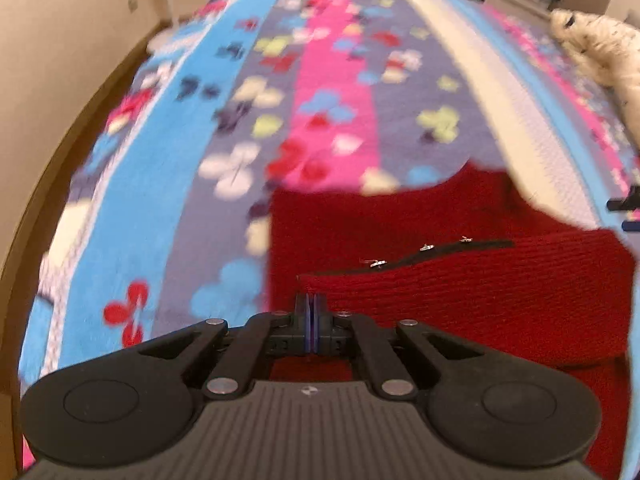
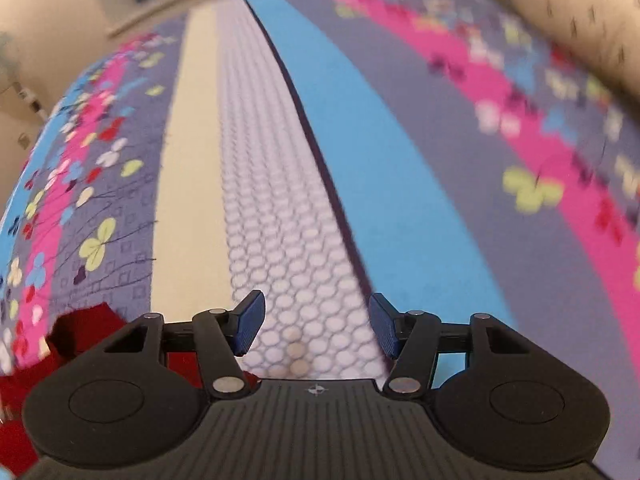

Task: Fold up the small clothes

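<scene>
A red knitted garment [image 1: 460, 280] is seen lying on the bed's patterned cover [image 1: 224, 128], with one edge already laid over itself along a line of small metal fasteners [image 1: 424, 247]; the fold is judged begun but not finished, since the piece is spread wide and uneven, and its lower part is hidden behind the tool. The left tongs [image 1: 311, 307] are closed tight, pads meeting at the near edge of the folded layer; whether cloth is pinched between them cannot be told. The right tongs [image 2: 318, 326] are held about half open over bare cover, gripping nothing, the garment [image 2: 80, 328] lying apart at their left.
</scene>
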Available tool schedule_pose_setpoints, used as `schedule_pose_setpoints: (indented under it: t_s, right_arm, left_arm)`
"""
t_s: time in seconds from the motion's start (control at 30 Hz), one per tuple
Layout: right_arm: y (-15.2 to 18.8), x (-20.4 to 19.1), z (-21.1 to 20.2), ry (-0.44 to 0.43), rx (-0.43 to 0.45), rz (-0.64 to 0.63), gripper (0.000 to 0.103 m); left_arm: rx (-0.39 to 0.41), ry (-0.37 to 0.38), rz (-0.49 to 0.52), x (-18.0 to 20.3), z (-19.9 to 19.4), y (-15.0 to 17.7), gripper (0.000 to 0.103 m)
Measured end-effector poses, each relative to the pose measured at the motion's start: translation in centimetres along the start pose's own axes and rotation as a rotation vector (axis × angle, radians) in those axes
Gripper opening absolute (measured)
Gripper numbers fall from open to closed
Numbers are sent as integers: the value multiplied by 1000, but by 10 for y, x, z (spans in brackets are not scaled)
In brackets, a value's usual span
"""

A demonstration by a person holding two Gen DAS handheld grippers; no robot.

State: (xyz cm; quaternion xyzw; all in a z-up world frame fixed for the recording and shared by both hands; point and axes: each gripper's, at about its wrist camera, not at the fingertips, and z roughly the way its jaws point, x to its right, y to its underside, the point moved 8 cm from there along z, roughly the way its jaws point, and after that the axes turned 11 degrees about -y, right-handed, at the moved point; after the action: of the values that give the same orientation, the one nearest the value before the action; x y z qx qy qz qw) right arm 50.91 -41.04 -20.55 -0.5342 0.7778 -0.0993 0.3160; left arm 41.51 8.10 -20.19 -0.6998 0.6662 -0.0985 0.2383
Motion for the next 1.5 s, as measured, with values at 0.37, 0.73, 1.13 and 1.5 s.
schedule_pose_setpoints:
  t_s: [0.37, 0.73, 1.13, 1.5]
  right_arm:
    - [37, -23, 25, 230, -190, -425, 0]
    - [13, -35, -10, -51, -103, -286, 63]
    - [59, -56, 2, -40, -371, -434, 39]
    - [12, -41, -30, -79, 98, -231, 10]
  left_arm:
    - [1, -16, 32, 3, 17, 2, 1]
    - [19, 7, 116, 14, 9, 17, 1]
    - [-67, -3, 45, -5, 43, 21, 0]
    - [-21, 104, 17, 5, 29, 10, 1]
